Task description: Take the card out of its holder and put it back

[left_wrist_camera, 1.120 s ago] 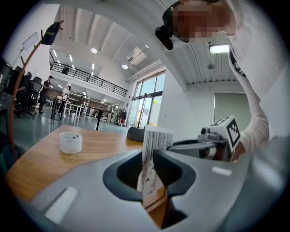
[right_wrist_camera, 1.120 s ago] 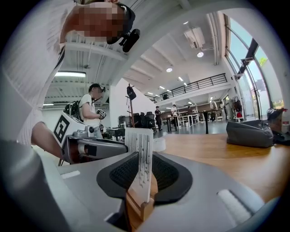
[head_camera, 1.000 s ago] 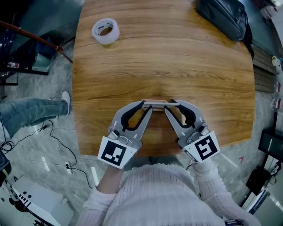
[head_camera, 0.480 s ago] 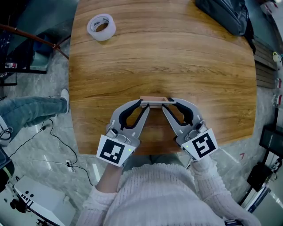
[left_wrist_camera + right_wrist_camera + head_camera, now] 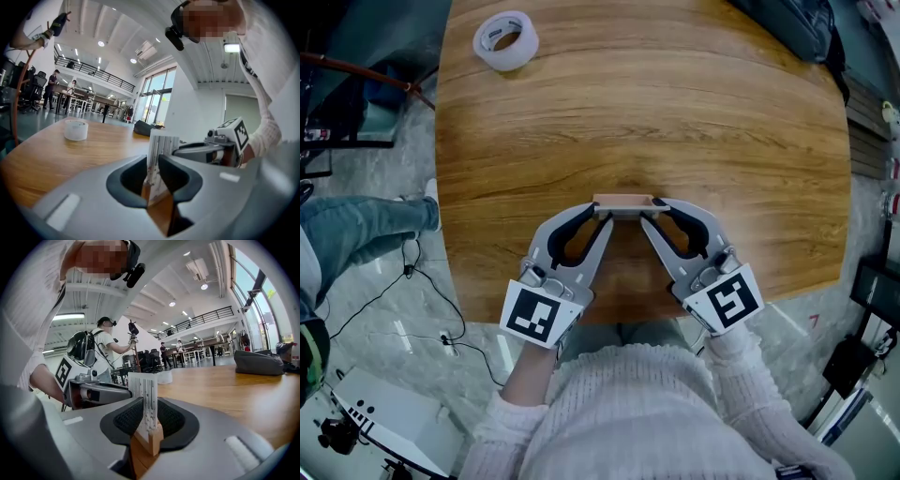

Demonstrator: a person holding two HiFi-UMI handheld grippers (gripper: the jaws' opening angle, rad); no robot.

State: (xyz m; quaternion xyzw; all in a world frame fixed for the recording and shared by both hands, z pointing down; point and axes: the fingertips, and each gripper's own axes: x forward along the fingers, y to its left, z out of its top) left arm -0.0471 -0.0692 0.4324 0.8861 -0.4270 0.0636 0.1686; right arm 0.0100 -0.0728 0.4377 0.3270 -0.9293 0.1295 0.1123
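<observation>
Vs a second ago: the left gripper (image 5: 602, 216) and right gripper (image 5: 648, 216) move as one unit with the holder (image 5: 623, 203). They sit slightly further from the tape roll (image 5: 504, 40) and look to be sinking toward the table (image 5: 675, 112). Grip is unchanged.

Both tongs are pinching the wooden holder, left on its left end, right on its right end. Neither is spread, neither is pressed shut on nothing.

The card (image 5: 143, 399) stands upright in the holder's slot, between both pairs of jaws. The holder is over the middle of the table, just in from its near edge. Can't tell if it touches the wood yet. Tape roll is at the table's far left corner, bag (image 5: 787, 23) at the far right.

Progress: card is seated. My read is either pre-removal or already reinserted; the pictures don't settle which. If the latter, what's left is setting the holder down and letting go.
</observation>
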